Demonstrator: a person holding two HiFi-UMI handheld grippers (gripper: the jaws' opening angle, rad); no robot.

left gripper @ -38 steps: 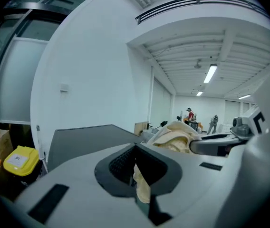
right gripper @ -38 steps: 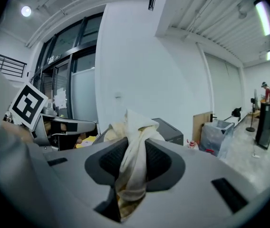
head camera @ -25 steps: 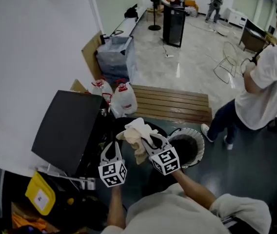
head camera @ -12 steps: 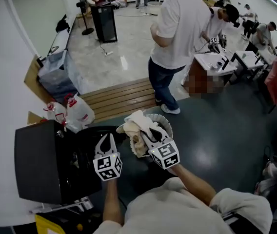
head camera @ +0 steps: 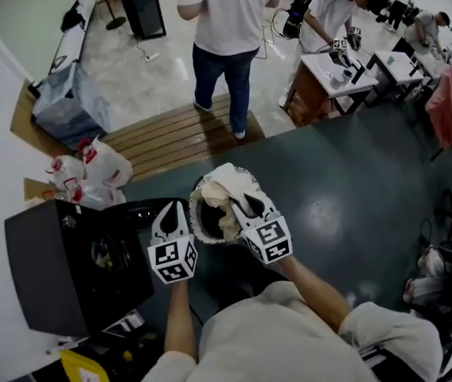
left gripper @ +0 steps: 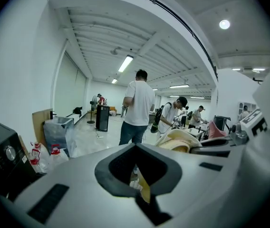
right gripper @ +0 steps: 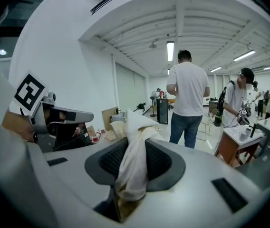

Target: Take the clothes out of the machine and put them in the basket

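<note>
A cream cloth [head camera: 224,191] hangs bunched from my right gripper [head camera: 244,203], which is shut on it; in the right gripper view the cloth [right gripper: 134,161] fills the gap of that gripper [right gripper: 130,171]. The cloth hangs over the round dark basket [head camera: 196,216] on the floor. My left gripper [head camera: 175,211] is beside it on the left, jaws together and empty, with only floor showing through its hollow [left gripper: 135,167]. The black machine [head camera: 59,269] stands at the left, its opening hidden from here.
Plastic jugs [head camera: 83,169] sit behind the machine by a wooden platform [head camera: 170,138]. A person in a white shirt [head camera: 222,22] stands on it. Desks [head camera: 329,74] with more people are at the back right, and a pink cloth [head camera: 449,106] hangs at the right.
Both grippers swung right, away from the machine, carrying the cloth. The basket, earlier to their right, now lies under the cloth. A standing person came into view behind.
</note>
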